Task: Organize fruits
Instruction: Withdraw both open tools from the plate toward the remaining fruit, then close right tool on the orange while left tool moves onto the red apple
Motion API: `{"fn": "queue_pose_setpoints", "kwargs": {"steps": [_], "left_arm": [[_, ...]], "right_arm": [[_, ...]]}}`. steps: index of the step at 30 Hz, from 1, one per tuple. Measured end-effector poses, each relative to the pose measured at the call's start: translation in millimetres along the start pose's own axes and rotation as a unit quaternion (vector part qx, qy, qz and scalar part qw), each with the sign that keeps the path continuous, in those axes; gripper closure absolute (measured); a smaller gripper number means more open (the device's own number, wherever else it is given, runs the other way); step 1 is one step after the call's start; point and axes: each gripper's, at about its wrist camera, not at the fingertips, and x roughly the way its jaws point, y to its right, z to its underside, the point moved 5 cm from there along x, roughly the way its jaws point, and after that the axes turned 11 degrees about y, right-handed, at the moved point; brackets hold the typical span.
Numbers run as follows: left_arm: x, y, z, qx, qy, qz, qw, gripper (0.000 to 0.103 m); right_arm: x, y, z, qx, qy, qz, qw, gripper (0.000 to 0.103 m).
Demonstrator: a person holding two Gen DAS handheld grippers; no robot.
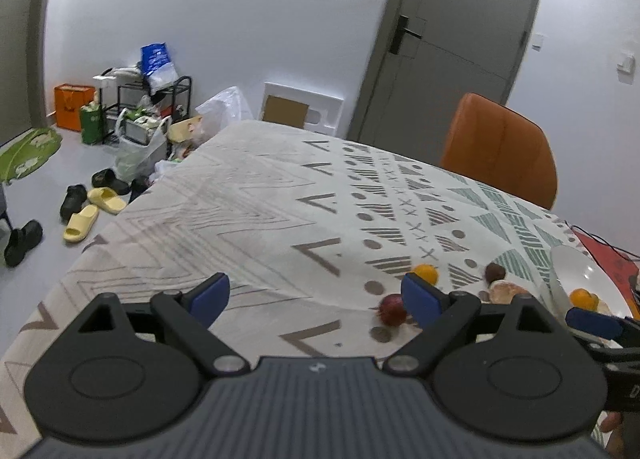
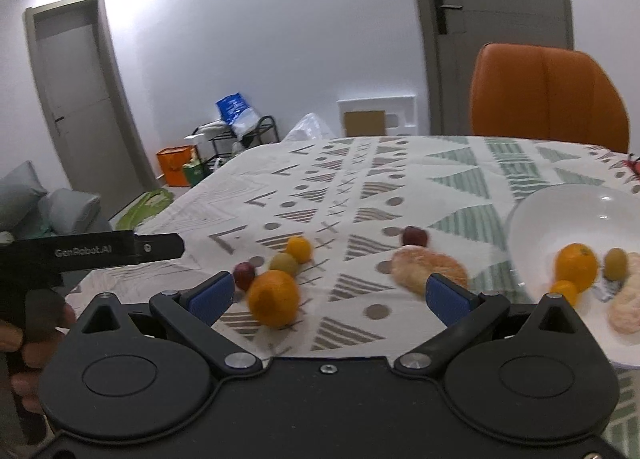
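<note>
Setting: a table under a patterned cloth (image 2: 400, 179) in a white-walled room, an orange chair (image 2: 548, 95) at its far side, grey doors behind.

Item 1. Right gripper (image 2: 328, 295): nearest the lens, jaws spread wide, nothing between them, held above the cloth.

Item 2. Large orange (image 2: 274, 299): on the cloth just inside the right gripper's left-hand fingertip, the closest loose fruit.

Item 3. Small cluster just beyond it: dark red fruit (image 2: 244, 275), green fruit (image 2: 284, 263), small orange (image 2: 299, 249), close together, some possibly touching.

Item 4. Pale peeled fruit (image 2: 428, 269): on the cloth near the right-hand fingertip; a second dark red fruit (image 2: 415, 236) just behind it.

Item 5. White bowl (image 2: 532, 219): right side of the table, already holding two oranges, a green fruit and a pale peeled piece.

Item 6. Left gripper (image 1: 316, 299): jaws likewise apart and empty, over bare cloth left of the fruit.

Risk, as judged: round fruit on loose cloth may roll if a fingertip nudges it off-centre, scattering the cluster. The peeled fruit looks soft; a hard squeeze could crush it. Both grippers converging on one area could collide.
</note>
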Motion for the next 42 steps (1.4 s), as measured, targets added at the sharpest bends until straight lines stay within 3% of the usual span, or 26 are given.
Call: {"fn": "queue_pose_setpoints", "kwargs": {"steps": [19, 22, 25, 29, 42], "left_arm": [[2, -19, 9, -0.018, -0.003, -0.012, 0.9998, 0.014], [5, -23, 11, -0.02, -0.006, -0.015, 0.9997, 0.014], [7, -27, 12, -0.024, -0.011, -0.019, 0.9995, 0.014], [8, -27, 12, -0.025, -0.013, -0.019, 0.9994, 0.014], [17, 12, 17, 0.004, -0.019, 0.018, 0.9997, 0.014]], "right_arm": [[33, -42, 13, -0.039, -0.025, -0.057, 0.997, 0.004], [38, -44, 15, -0.042, -0.037, -0.056, 0.997, 0.011], [42, -45, 19, -0.043, -0.043, -0.061, 0.996, 0.025], [49, -39, 25, -0.033, -0.066, -0.051, 0.996, 0.066], [20, -3, 14, -0.013, -0.042, -0.029, 0.999, 0.067]]}}
